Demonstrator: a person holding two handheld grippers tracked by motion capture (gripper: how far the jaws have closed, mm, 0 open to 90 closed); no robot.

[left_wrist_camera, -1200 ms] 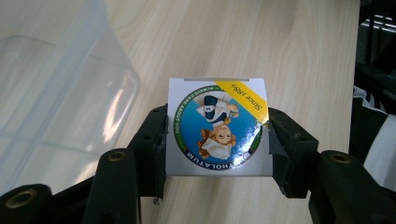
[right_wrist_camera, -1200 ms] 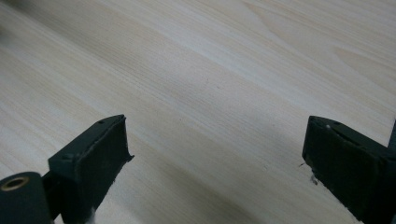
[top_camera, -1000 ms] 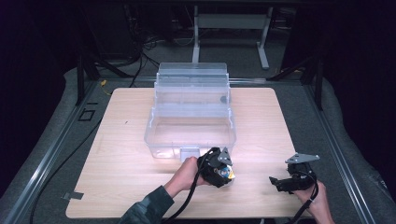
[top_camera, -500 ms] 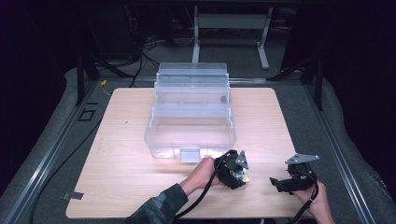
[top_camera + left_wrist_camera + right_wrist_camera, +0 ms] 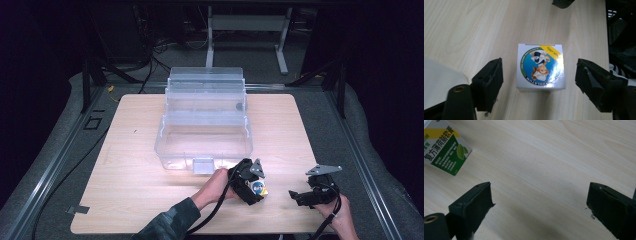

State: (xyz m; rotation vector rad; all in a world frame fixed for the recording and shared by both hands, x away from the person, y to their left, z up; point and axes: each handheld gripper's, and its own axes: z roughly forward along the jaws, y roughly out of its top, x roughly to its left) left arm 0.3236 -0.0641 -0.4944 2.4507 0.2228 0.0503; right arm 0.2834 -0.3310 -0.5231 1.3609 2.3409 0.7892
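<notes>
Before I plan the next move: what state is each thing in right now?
Left tongs: open, jaws just widened, clear of the box between them.
Box: closed, resting flat on the table, printed face up, released.
Right tongs: open, nothing between the jaws, low over the table.
Bin: clear, lid open, looks empty.

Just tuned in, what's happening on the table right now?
The left gripper has just been opening its jaws; the small white box stands on the wooden table between them, free of both pads. The right gripper hangs open over bare wood beside it. The clear plastic bin sits behind, toward the table's middle.
</notes>
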